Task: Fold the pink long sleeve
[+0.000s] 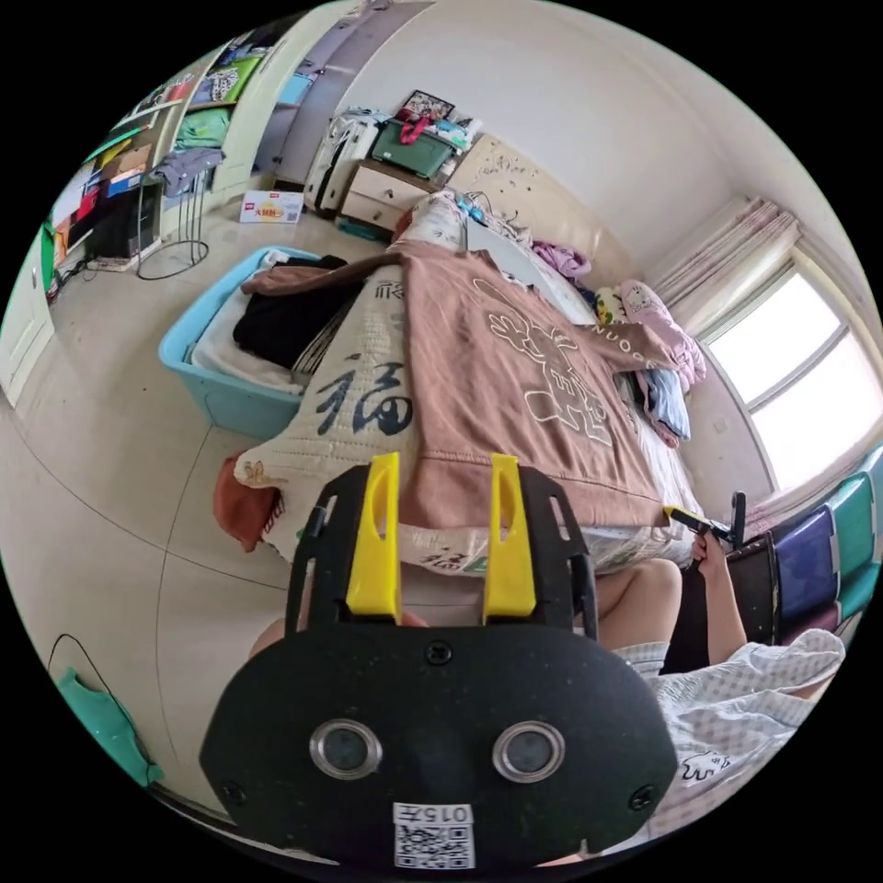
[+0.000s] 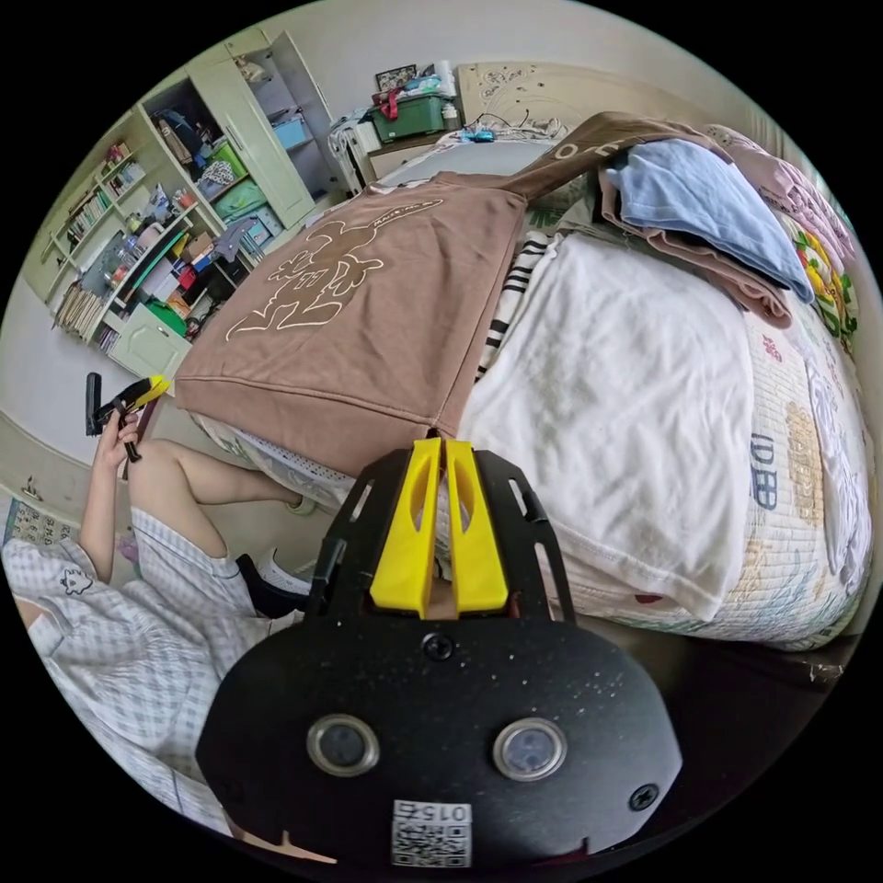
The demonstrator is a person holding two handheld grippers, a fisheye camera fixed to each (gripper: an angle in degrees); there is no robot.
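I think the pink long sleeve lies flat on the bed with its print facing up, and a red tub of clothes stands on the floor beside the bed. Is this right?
Not quite: the tub is blue, not red, as the left gripper view shows. The rest holds: the pink long sleeve lies flat on the bed, print up, and the tub of clothes stands on the floor beside it.

**A lived-in bedroom at home**

A bed (image 1: 368, 405) with a quilted cover fills the middle, clothes piled along it. Beside it sit a blue laundry tub (image 1: 198, 368), a nightstand (image 1: 382, 189), open wardrobe shelves (image 2: 198, 161) crammed with belongings, and a curtained window (image 1: 791, 368).
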